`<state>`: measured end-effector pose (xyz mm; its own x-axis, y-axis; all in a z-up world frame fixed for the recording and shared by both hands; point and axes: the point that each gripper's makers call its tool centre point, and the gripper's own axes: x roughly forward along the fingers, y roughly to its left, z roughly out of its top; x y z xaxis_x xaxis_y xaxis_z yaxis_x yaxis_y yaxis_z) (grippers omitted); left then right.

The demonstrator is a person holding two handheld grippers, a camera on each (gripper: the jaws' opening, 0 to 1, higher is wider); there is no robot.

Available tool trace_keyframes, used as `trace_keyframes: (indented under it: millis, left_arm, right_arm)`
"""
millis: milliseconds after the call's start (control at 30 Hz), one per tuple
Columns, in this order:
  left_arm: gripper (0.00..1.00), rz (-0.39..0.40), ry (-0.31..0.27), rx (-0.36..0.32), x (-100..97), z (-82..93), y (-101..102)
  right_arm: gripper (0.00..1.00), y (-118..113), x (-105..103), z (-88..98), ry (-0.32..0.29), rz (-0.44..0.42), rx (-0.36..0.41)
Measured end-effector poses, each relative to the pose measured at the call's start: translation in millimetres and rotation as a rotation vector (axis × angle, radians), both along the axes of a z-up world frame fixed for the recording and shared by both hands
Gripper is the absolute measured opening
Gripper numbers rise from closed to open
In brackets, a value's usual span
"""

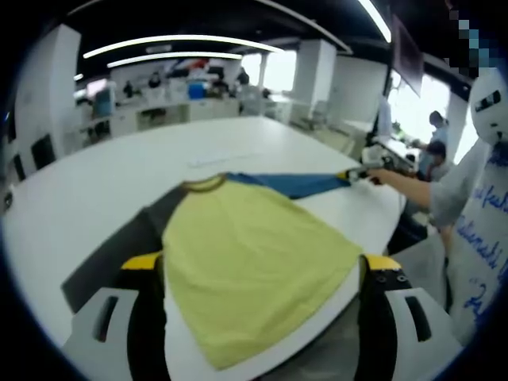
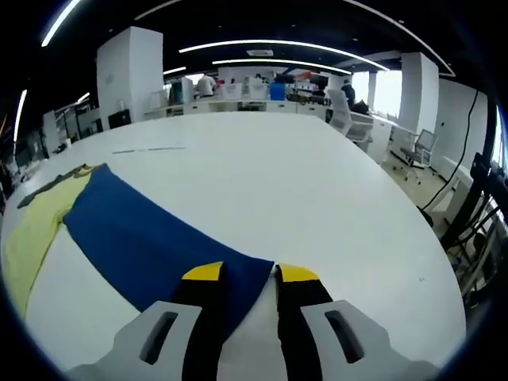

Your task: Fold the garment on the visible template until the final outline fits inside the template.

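Observation:
A yellow T-shirt (image 1: 246,262) with a dark collar lies flat on the white table (image 1: 119,175), over a dark grey template (image 1: 111,254) that shows along its left side. Its blue sleeve (image 1: 298,184) is stretched out to the right. My right gripper (image 1: 361,173) holds the cuff there. In the right gripper view the blue sleeve (image 2: 143,230) runs from the yellow body (image 2: 32,230) to my right gripper (image 2: 250,274), whose jaws pinch its end. My left gripper (image 1: 262,266) is open, its jaws wide apart on either side of the shirt's hem.
The table edge runs close under the hem, near my left jaws. A person's sleeved arm (image 1: 429,190) reaches in from the right, beside a white board with blue writing (image 1: 484,254). Bare tabletop (image 2: 317,182) spreads beyond the sleeve. Office chairs (image 2: 421,151) stand past the far edge.

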<state>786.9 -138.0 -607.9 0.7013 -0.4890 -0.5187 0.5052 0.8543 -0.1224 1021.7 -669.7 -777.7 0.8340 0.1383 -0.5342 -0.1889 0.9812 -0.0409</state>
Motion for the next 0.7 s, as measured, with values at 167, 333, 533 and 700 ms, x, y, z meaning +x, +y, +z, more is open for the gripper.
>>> trace_keyframes:
  millis: [167,333,533,700]
  left_arm:
    - [0.97,0.003,-0.003,-0.001,0.0,1.4,0.5]
    - [0.97,0.007,-0.003,0.002,-0.6,1.1,2.3]
    - [0.97,0.005,-0.003,0.002,-0.1,0.7,2.1]
    - [0.96,0.004,-0.002,0.004,0.5,0.2,2.1]
  right_arm:
    - [0.19,-0.2,-0.5,0.1,-0.004,-0.002,-0.009]
    - [0.15,-2.7,-0.7,-0.9,-0.004,-0.011,-0.015]
    - [0.12,-7.4,-2.1,-0.9,-0.003,-0.026,-0.013]
    - [0.08,-5.3,-1.8,-1.4,-0.002,-0.022,-0.014]
